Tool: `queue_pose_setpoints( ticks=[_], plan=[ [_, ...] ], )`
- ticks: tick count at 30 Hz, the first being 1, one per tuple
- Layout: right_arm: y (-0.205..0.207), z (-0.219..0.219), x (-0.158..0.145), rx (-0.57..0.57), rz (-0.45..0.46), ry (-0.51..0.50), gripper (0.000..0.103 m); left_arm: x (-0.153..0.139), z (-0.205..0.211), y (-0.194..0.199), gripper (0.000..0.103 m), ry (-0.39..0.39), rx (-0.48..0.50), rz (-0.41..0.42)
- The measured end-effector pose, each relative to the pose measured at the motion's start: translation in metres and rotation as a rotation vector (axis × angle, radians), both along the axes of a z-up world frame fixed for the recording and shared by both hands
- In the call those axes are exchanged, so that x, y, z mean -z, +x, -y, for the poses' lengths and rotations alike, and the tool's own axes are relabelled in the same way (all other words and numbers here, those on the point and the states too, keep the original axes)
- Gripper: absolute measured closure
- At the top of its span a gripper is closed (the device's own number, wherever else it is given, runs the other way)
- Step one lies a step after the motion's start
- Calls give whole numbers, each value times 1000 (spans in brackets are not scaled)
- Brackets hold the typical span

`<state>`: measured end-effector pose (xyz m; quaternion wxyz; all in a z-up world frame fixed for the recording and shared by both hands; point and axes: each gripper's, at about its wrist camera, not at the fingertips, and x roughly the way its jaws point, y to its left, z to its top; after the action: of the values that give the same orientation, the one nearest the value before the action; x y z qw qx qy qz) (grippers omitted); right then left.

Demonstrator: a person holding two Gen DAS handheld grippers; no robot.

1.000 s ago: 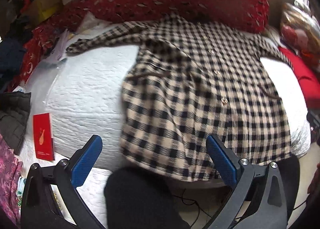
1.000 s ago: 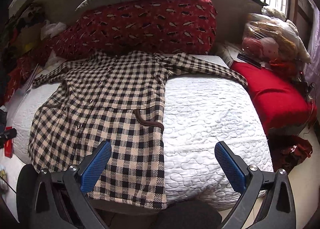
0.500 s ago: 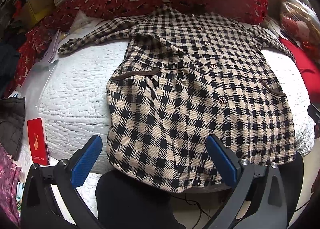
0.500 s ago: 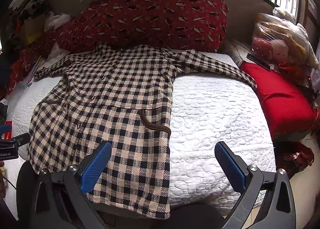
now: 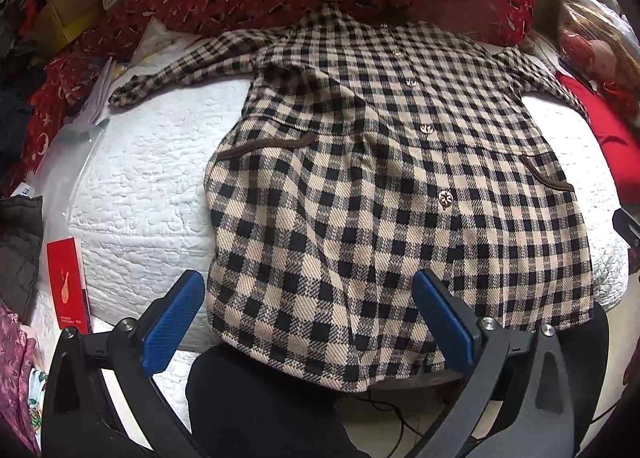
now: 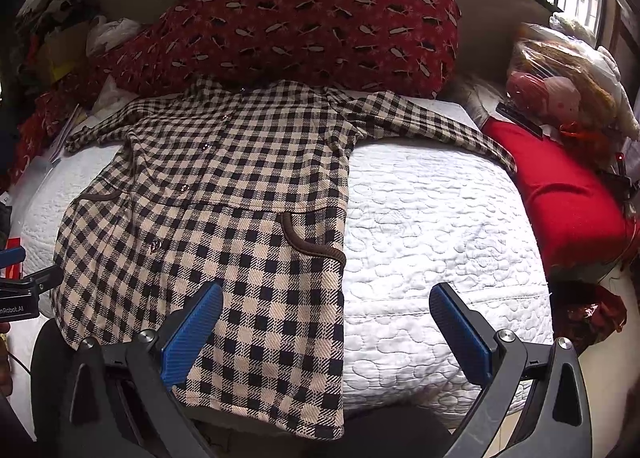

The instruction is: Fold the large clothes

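Note:
A large beige-and-black checked coat [image 5: 380, 186] lies spread face up on a white quilted bed [image 5: 140, 186], sleeves out to both sides, hem hanging over the near edge. It also shows in the right wrist view [image 6: 224, 210]. My left gripper [image 5: 308, 322] is open and empty, just above the hem's left part. My right gripper [image 6: 326, 326] is open and empty over the coat's right hem edge and the bare quilt [image 6: 432, 226]. The left gripper's tip shows at the left edge of the right wrist view [image 6: 20, 290].
A red patterned pillow [image 6: 304, 30] lies behind the collar. A red cushion [image 6: 560, 194] and a bagged doll [image 6: 560, 86] sit at the right. A red packet [image 5: 66, 282] and clutter [image 5: 60, 18] lie at the left. My dark-clad knee [image 5: 260, 410] is below the hem.
Both grippers have moved closer to the bed and the coat; the coat looks larger and lies flatter. Both stay open.

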<state>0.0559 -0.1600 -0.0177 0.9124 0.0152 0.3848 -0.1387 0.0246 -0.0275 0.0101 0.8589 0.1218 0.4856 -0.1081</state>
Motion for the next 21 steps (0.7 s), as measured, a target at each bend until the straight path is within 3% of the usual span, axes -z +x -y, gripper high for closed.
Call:
queue_pose_setpoints(
  ticks=[7, 21],
  plan=[
    [-2, -10, -1, -24, 10, -4, 0, -5, -3, -12, 0, -56, 35, 45],
    [-25, -21, -5, -46, 60, 3, 0, -8, -7, -38, 0, -64, 49, 39]
  ],
)
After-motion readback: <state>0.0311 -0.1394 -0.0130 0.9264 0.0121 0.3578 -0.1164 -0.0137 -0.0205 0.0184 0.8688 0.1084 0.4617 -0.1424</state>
